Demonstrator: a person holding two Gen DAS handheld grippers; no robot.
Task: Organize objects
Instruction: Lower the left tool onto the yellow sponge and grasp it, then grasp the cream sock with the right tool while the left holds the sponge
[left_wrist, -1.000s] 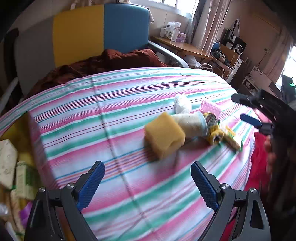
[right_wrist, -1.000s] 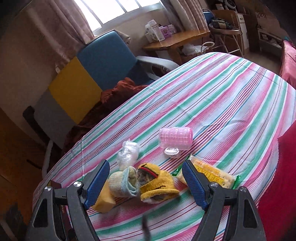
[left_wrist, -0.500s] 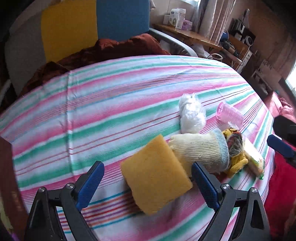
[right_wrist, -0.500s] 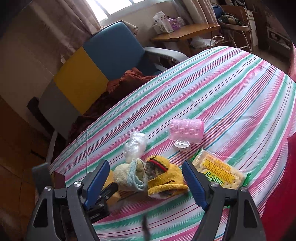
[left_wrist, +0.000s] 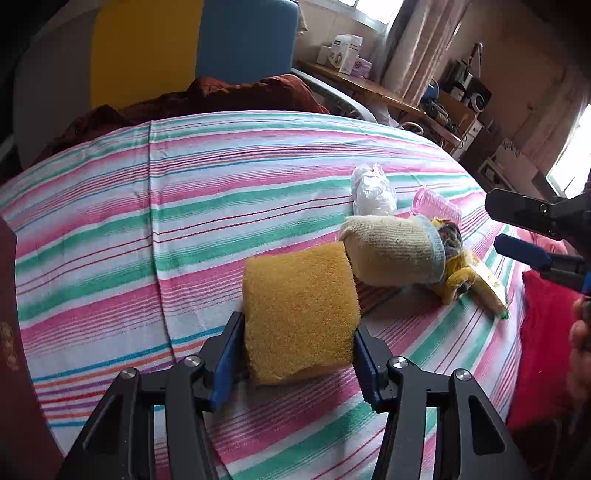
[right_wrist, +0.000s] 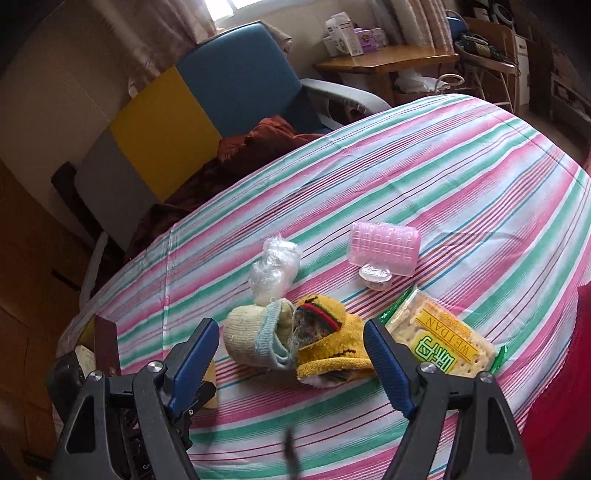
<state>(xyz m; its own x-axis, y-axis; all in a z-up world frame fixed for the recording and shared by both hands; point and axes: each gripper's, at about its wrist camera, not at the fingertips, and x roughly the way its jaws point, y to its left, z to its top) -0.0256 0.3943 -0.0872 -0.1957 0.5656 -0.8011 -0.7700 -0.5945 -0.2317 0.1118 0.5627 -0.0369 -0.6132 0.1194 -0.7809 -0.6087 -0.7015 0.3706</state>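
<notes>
My left gripper (left_wrist: 295, 354) is shut on a yellow sponge (left_wrist: 300, 310) that rests on the striped tablecloth (left_wrist: 184, 206). Touching the sponge's far side lies a cream sock (left_wrist: 391, 251), then a yellow sock (left_wrist: 458, 280), a cracker packet (left_wrist: 491, 288), a clear plastic wad (left_wrist: 371, 190) and a pink roller (left_wrist: 439, 208). My right gripper (right_wrist: 288, 365) is open and empty, hovering just in front of the cream sock (right_wrist: 251, 339) and yellow sock (right_wrist: 332, 343). The cracker packet (right_wrist: 443, 339), pink roller (right_wrist: 384, 247) and plastic wad (right_wrist: 273, 269) lie beyond it.
A blue and yellow armchair (right_wrist: 207, 99) with a rust-red blanket (left_wrist: 221, 96) stands behind the table. A wooden side table (right_wrist: 384, 62) holds boxes. A dark red book (left_wrist: 18, 332) stands at the left edge. A red cushion (left_wrist: 543, 343) lies at the right.
My left gripper moved forward and closed on the yellow sponge. My right gripper shifted slightly closer to the socks and stayed open.
</notes>
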